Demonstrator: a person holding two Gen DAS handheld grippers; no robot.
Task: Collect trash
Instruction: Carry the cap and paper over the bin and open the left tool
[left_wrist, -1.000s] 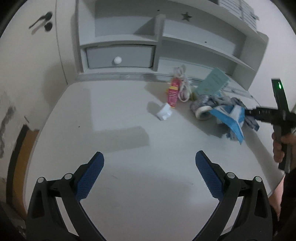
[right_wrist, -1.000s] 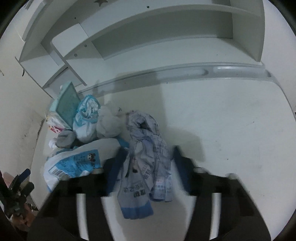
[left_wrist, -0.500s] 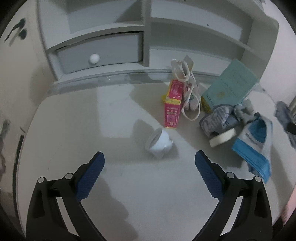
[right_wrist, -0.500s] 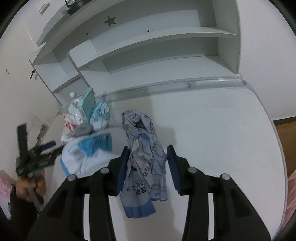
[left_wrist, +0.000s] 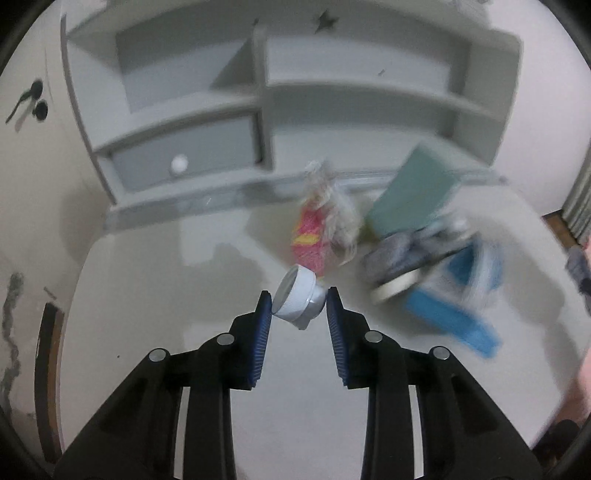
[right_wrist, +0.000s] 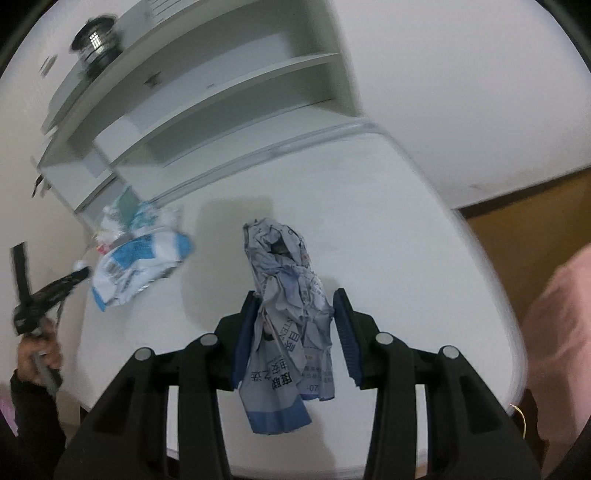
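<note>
The left gripper had its jaws closing on a small white cup lying on its side between the tips, both pads at or near its sides, its long axis running from 10 to 4 o'clock across the jaws with the open mouth toward 10. The right gripper had its jaws narrowed onto a crumpled newspaper, clear of the bench. The remaining trash pile lay at 2 o'clock from the left jaws, nearer the left hand.
</note>
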